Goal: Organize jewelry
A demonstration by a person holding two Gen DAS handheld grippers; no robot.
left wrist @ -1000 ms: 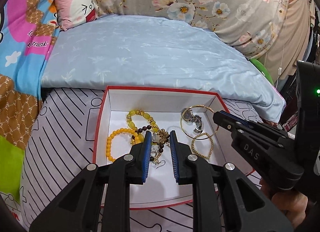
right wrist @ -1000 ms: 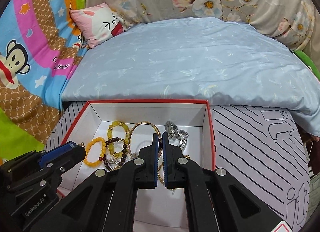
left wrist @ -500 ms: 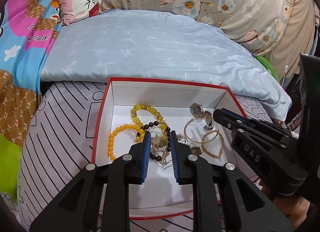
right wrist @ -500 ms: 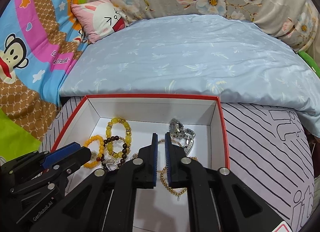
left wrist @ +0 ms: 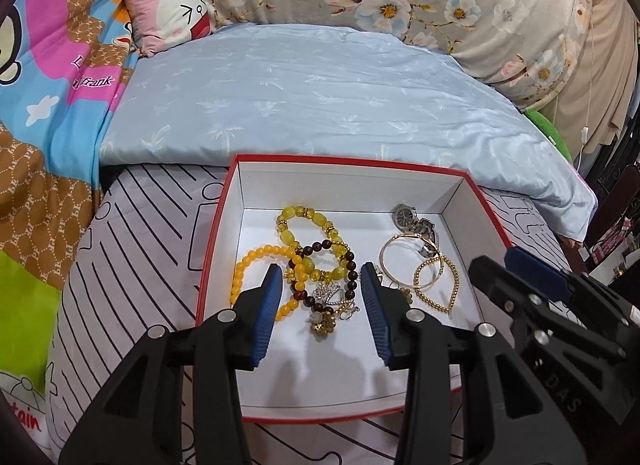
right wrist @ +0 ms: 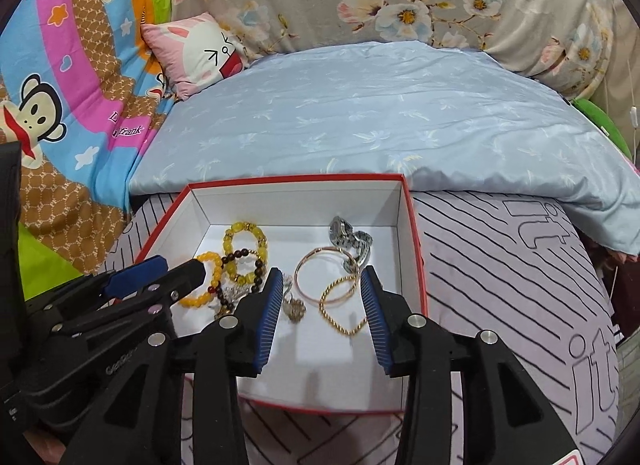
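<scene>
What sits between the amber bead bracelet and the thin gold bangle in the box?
Left wrist view: the dark bead bracelet and crystal charm cluster lie between amber bead bracelet and gold bangle.

Bright, even indoor light leaves both fisheye views sharp at centre, strongly bowed and black-vignetted at the corners, with soft claw shadows on the red-rimmed white cardboard box (left wrist: 472,185) floor.

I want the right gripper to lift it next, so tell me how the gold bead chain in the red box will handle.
The gold bead chain lies in a bent, pointed loop, so it will probably droop and swing if lifted. Its small shiny beads may slip between the right gripper pads. One end overlaps the gold bangle, which could drag along.
</scene>
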